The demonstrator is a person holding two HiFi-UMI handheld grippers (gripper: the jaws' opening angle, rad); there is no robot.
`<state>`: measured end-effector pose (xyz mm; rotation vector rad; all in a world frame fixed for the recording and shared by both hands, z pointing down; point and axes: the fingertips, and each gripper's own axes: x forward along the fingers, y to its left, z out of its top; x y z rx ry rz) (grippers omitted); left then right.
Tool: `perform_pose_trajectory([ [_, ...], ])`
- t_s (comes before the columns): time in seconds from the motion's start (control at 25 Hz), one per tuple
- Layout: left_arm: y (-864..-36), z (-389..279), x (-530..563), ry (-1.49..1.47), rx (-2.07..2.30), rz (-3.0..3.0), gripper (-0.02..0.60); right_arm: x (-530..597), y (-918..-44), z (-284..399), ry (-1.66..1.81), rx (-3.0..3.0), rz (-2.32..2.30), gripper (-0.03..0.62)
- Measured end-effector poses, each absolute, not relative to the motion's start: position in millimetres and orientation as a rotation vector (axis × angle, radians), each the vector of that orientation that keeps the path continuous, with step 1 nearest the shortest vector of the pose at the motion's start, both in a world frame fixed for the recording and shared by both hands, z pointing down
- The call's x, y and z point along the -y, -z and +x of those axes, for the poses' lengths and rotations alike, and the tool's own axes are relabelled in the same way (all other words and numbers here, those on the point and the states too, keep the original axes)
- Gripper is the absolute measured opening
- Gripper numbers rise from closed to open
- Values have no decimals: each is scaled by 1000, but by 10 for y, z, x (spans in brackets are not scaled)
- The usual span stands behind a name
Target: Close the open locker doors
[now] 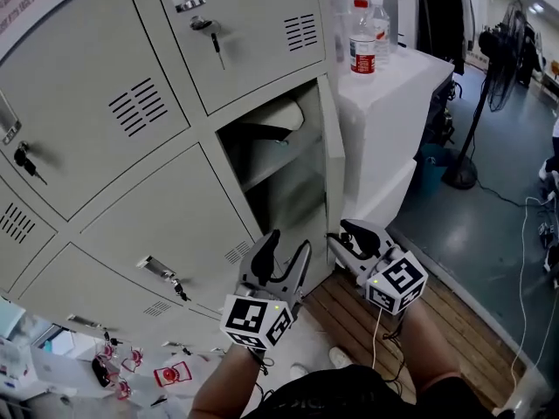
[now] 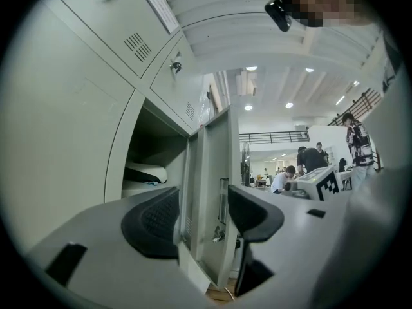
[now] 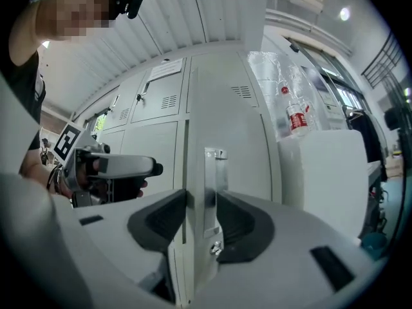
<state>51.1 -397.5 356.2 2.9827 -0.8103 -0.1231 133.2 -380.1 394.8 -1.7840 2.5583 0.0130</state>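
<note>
Lockers (image 1: 157, 225), right tongs (image 3: 201, 201) straddling open door (image 3: 232, 134)

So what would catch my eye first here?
The one open door in the grey lockers, middle of the head view. Below it, two hand-held tools with chequered marker cubes: the right gripper has the door's edge between its fingers, the left gripper is open beside it.

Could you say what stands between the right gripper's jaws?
The edge of the open grey metal locker door and its silver handle plate, per the right gripper view.
</note>
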Motion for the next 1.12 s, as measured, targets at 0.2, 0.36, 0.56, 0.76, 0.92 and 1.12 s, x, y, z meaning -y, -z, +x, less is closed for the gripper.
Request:
perform_pose_trajectory([
  [0.2, -3546, 306, 4062, 132, 882, 2963, 232, 3960, -3933, 1139, 17, -2587, -1718, 135],
  [0.36, -3552, 127, 4129, 135, 949, 2942, 232, 4079, -3936, 995, 38, -2617, -1671, 135],
  [0.56, -3555, -83, 4189, 129, 1036, 2918, 232, 4247, -3931, 795, 44, -2672, -1595, 135],
  [0.76, -3558, -291, 4230, 123, 1129, 2887, 232, 4431, -3928, 629, 51, -2719, -1529, 135],
  [0.92, -3571, -463, 4268, 117, 1213, 2856, 232, 4594, -3926, 510, 56, -2747, -1482, 135],
  [1.12, -3617, -646, 4332, 113, 1316, 2804, 232, 4817, -3923, 383, 57, -2783, -1436, 135],
])
